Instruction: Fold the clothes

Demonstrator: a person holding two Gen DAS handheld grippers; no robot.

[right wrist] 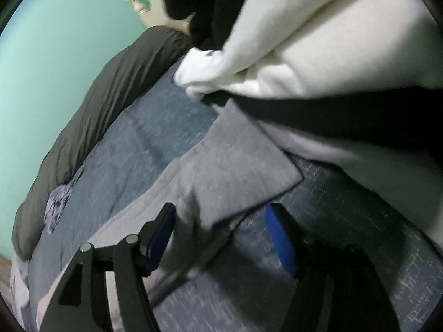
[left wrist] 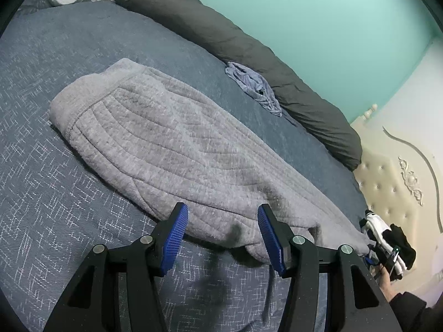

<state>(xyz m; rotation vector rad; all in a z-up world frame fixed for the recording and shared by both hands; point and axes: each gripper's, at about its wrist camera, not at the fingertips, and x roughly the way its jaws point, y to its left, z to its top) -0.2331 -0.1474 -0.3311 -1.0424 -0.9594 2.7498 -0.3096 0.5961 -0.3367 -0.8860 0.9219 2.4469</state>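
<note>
Grey garment (left wrist: 171,144) flat on bed (left wrist: 55,182); left gripper (left wrist: 223,238) and right gripper (right wrist: 221,243) fingers apart at its edge, gripping nothing.

I am in a bedroom at home: a bed (left wrist: 69,166) with a blue patterned cover fills most of my left view. A long dark bolster (left wrist: 221,38) runs along its far edge against a mint-green wall (left wrist: 318,22). At the right edge stands a cream tufted headboard (left wrist: 387,182) with carved ornament.
</note>
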